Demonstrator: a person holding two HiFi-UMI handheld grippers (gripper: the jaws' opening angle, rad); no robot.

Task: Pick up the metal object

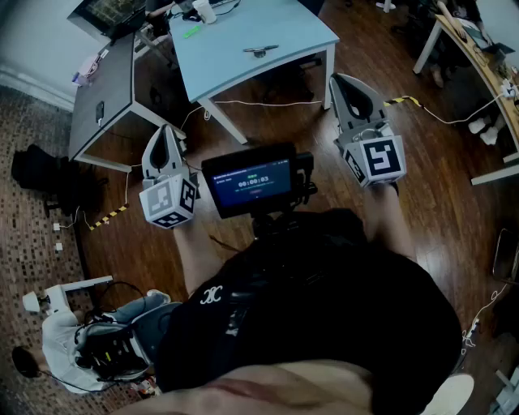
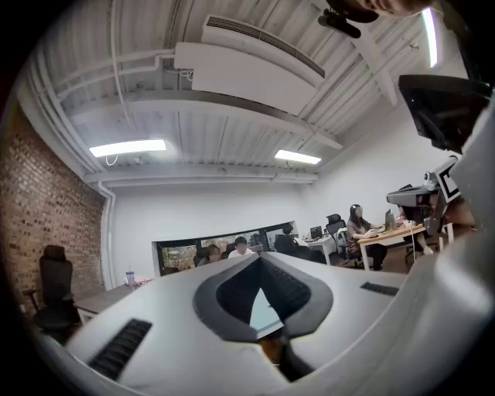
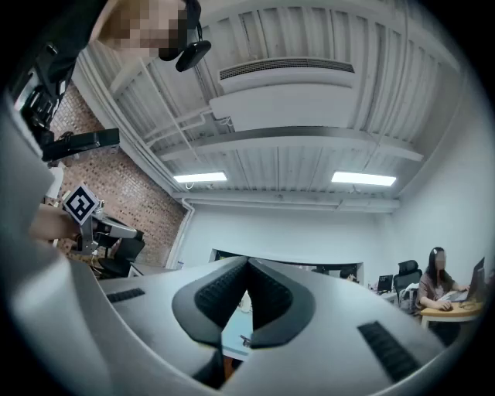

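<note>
The metal object [image 1: 259, 51] is small and dark and lies flat on the light blue table [image 1: 284, 36] ahead of me. Both grippers hang in the air over the wooden floor, well short of the table. My left gripper [image 1: 165, 128] points at the gap between the two tables, its jaws shut and empty [image 2: 260, 257]. My right gripper [image 1: 342, 79] is near the table's right leg, with its tips together and nothing held [image 3: 247, 261]. In the right gripper view the metal object [image 3: 244, 339] shows through the slot below the tips.
A grey desk [image 1: 101, 89] stands left of the blue table. A white cup [image 1: 204, 11] and a green item [image 1: 191, 32] sit at the blue table's far end. Cables cross the floor [image 1: 268, 103]. A seated person [image 1: 81, 332] is at lower left, and a wooden desk [image 1: 486, 73] at right.
</note>
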